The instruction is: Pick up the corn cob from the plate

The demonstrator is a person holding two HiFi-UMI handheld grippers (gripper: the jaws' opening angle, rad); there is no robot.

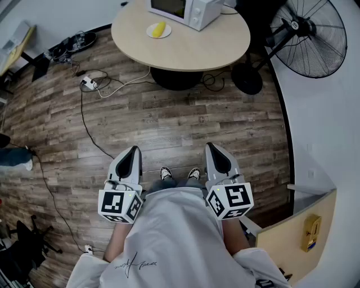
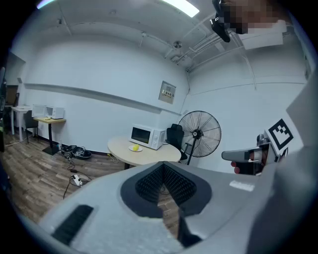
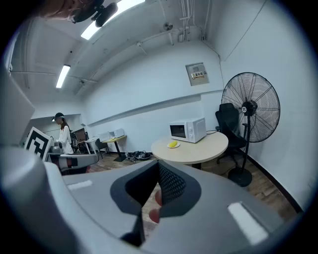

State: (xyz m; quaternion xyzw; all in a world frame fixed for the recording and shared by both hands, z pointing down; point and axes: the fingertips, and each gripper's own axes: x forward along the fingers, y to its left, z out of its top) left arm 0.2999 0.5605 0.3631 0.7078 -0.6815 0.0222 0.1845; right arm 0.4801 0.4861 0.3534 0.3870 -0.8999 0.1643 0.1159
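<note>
**Yellow corn cob [image 1: 160, 28] on white plate [image 1: 150, 32], well ahead.**
Lies nearer grey left gripper [image 1: 134, 149] than right gripper [image 1: 210, 146] (both pressed together, empty).

From your head camera, the microwave [image 1: 185, 11] at twelve o'clock was cut off by the top edge, and so was the fan [image 1: 306, 34] at one o'clock. The corn cob [image 1: 160, 28] on its plate [image 1: 149, 32] was too small to show kernels. Your hands lay hidden under the left gripper [image 1: 134, 149] and right gripper [image 1: 210, 145]. In the right gripper view, a person [image 3: 64, 136] at nine o'clock was too small to make out.
</note>
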